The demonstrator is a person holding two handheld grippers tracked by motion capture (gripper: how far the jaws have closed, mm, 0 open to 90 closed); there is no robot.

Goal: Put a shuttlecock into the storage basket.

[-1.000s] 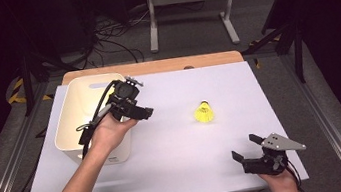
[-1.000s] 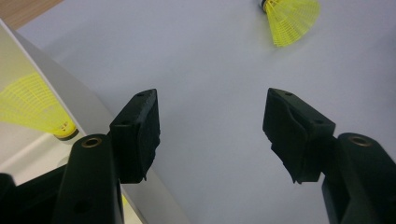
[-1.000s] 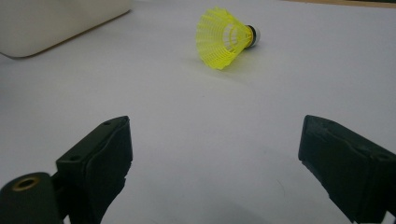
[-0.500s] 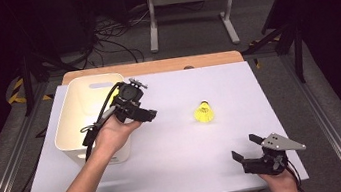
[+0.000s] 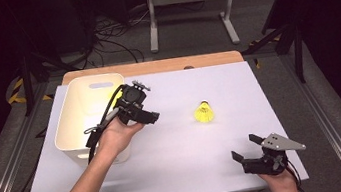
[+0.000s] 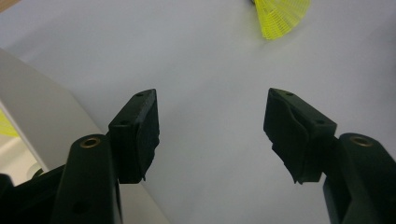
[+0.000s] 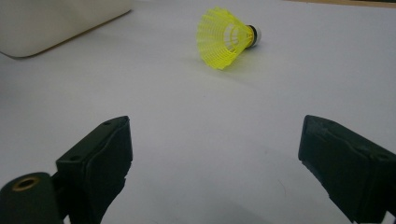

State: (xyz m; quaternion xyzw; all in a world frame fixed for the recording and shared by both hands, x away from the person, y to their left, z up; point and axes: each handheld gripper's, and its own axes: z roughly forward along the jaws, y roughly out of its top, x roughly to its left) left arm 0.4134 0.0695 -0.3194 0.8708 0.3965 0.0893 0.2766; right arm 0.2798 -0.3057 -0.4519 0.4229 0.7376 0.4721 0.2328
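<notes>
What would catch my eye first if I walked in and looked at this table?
Probably the bright yellow plastic shuttlecock, lying on its side alone in the middle of the pale grey table. Next, the cream plastic tub at the table's left, with the open left gripper held beside it. The black right gripper rests open near the front right corner.

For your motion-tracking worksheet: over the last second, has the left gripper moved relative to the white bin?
Yes, slightly. In the high view the left gripper has drifted right, off the white bin's right rim and toward the yellow shuttlecock, its jaws open.
</notes>
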